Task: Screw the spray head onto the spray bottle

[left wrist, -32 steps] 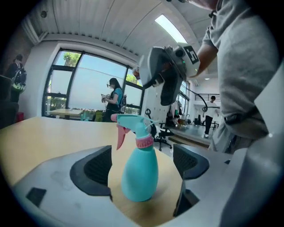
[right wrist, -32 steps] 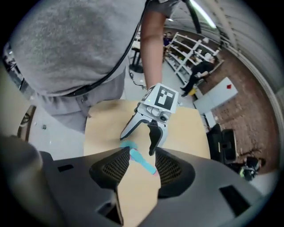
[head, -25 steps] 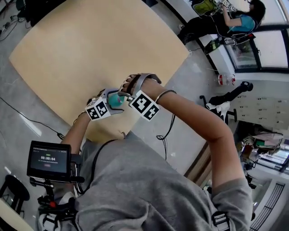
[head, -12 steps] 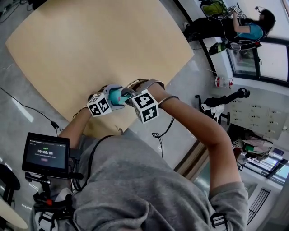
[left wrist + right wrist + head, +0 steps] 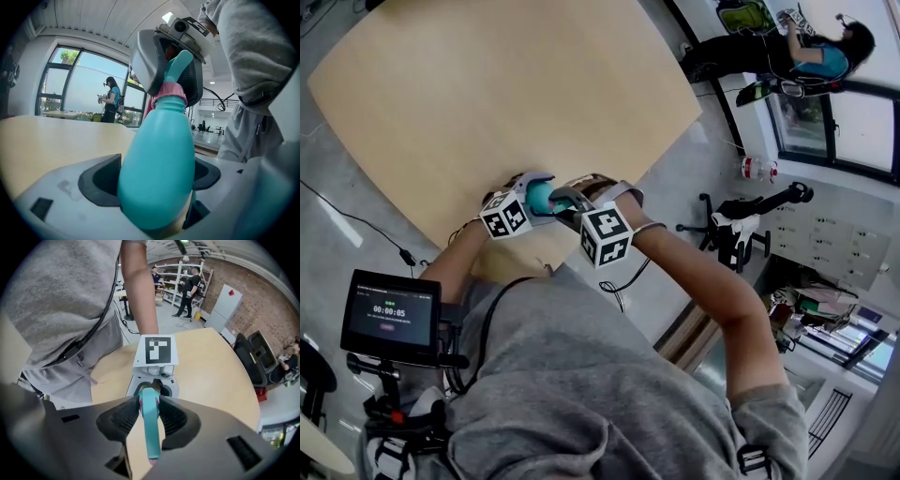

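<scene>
Pale wooden table with rounded corners (image 5: pixel 487 94), grey floor (image 5: pixel 675 187) around it. Both grippers meet at the table's 6 o'clock edge, close to the person. Left gripper (image 5: pixel 154 180): jaws clamped on the belly of a teal plastic spray bottle (image 5: pixel 157 145), neck pointing to 12 o'clock in its view. Right gripper (image 5: pixel 149 413): ribbed pads pressed on the teal spray head with pink collar (image 5: pixel 150 427); collar sits at the bottle's neck.

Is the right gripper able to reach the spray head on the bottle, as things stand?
Very likely yes: the right gripper presses its pads on the spray head, nothing lies between, and the left gripper holds the spray bottle up to it.
</scene>
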The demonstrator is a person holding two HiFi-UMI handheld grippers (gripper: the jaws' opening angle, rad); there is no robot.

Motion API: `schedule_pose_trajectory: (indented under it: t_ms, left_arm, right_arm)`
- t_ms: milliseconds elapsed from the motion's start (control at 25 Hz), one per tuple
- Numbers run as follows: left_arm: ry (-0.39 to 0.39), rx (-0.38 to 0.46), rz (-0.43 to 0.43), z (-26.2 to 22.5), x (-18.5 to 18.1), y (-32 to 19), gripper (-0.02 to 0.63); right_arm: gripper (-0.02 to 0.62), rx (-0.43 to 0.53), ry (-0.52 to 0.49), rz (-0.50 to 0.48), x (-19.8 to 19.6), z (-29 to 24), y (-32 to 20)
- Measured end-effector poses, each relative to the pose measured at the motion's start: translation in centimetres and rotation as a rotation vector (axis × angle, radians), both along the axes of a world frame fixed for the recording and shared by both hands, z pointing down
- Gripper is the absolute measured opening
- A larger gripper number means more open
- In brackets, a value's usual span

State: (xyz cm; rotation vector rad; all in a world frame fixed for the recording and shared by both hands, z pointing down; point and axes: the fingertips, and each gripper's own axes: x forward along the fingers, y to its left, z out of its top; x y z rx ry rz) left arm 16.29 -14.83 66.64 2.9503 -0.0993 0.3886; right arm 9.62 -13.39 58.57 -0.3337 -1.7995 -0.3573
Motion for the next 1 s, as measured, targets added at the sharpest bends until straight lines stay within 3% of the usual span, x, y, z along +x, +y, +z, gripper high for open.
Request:
schedule_pose_trajectory:
  t_ms: [80, 320, 440, 560, 720, 800, 840, 880, 920, 1000]
  left_arm:
    - [-0.001, -0.001, 0.001, 0.0, 0.1, 0.0, 0.41]
    - [0.004, -0.011, -0.002, 0.0, 0.3, -0.2, 0.41]
    - [-0.002, -0.011, 0.001, 0.0, 0.3, -0.2, 0.41]
    - [-0.011, -0.007, 0.004, 0.0, 0.4, -0.1, 0.41]
    - [-0.011, -0.01, -0.004, 0.0, 0.4, -0.1, 0.41]
    - [-0.011, -0.011, -0.006, -0.1, 0.4, -0.3, 0.41]
    - [-0.01, -0.012, -0.01, -0.1, 0.4, -0.4, 0.41]
    - [-0.009, -0.014, -0.018, -0.2, 0.5, -0.6, 0.41]
    - [-0.008, -0.015, -0.032, -0.2, 0.6, -0.8, 0.41]
    - [-0.007, -0.015, -0.087, -0.4, 0.9, -1.4, 0.41]
  right_arm:
    - [0.127, 0.007, 0.0, -0.025, 0.3, -0.3, 0.0]
    - [0.129, -0.007, -0.02, 0.065, 1.4, -0.1, -0.9]
    - [0.127, 0.004, 0.001, 0.057, 1.2, -0.3, -0.8]
    - [0.127, 0.092, 0.111, -0.126, 0.7, -0.5, -0.4]
    - [0.127, 0.229, 0.275, -0.534, 1.1, 0.4, 0.5]
    - [0.127, 0.265, 0.291, -0.663, 1.4, 0.6, 0.6]
    - [0.127, 0.254, 0.282, -0.647, 1.4, 0.6, 0.5]
    - [0.127, 0.223, 0.268, -0.561, 1.4, 0.5, 0.2]
    - [0.127, 0.181, 0.25, -0.41, 1.3, 0.4, -0.3]
    - [0.127, 0.103, 0.207, 0.014, 1.4, 0.3, -1.3]
